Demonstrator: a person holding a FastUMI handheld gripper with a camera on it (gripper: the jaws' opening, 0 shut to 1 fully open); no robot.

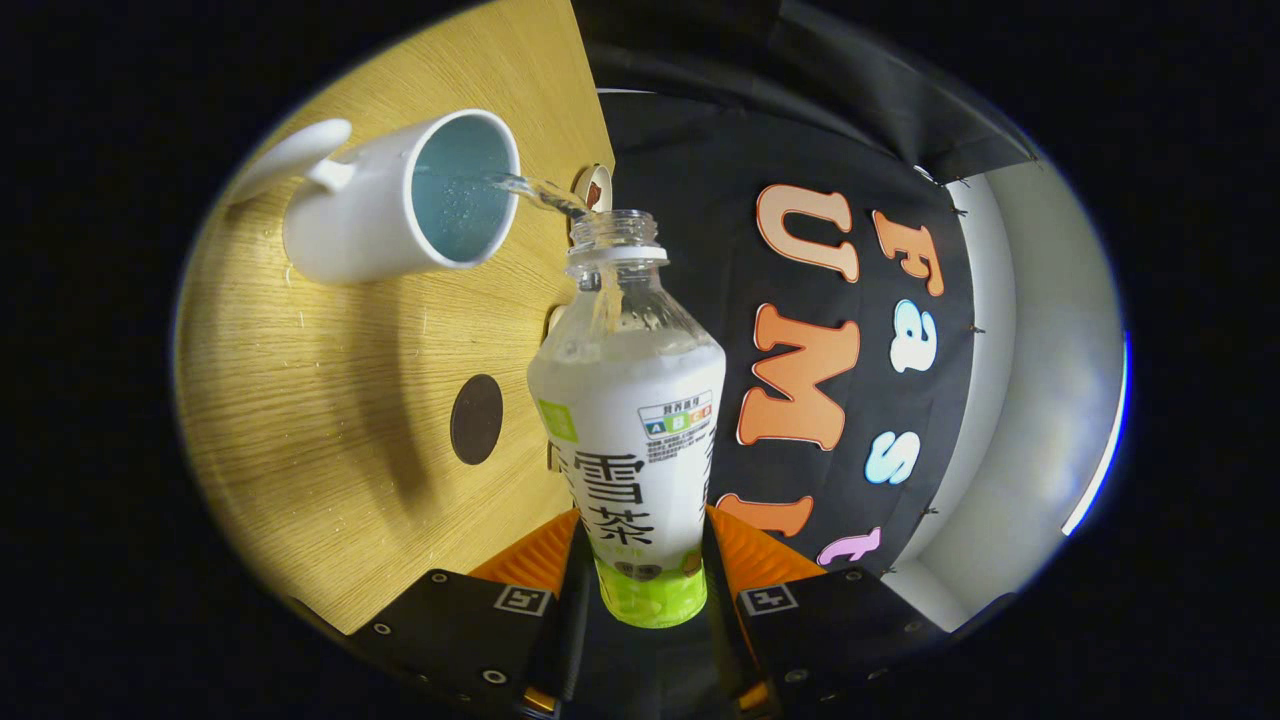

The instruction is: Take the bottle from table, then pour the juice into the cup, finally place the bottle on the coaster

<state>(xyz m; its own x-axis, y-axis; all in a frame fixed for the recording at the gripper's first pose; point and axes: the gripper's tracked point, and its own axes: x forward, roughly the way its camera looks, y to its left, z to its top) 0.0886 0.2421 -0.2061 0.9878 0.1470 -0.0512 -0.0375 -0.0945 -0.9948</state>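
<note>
My gripper (640, 560) is shut on a clear plastic bottle (630, 400) with a white and green label, held between both fingers and tipped toward the table. The bottle has no cap on, and a thin stream of clear liquid (535, 190) runs from its mouth into a white cup (400, 200) with a handle. The cup stands on the wooden table (330, 400) beyond the fingers, and liquid shows inside it. A dark round coaster (476, 419) lies on the table between the cup and the fingers, beside the bottle's body.
A small round object (596, 186) lies on the table just behind the bottle's mouth, partly hidden. The table's far edge runs close behind the bottle, with the booth's black cloth wall (700, 200) beyond it and a pale wall (1040, 350) further off.
</note>
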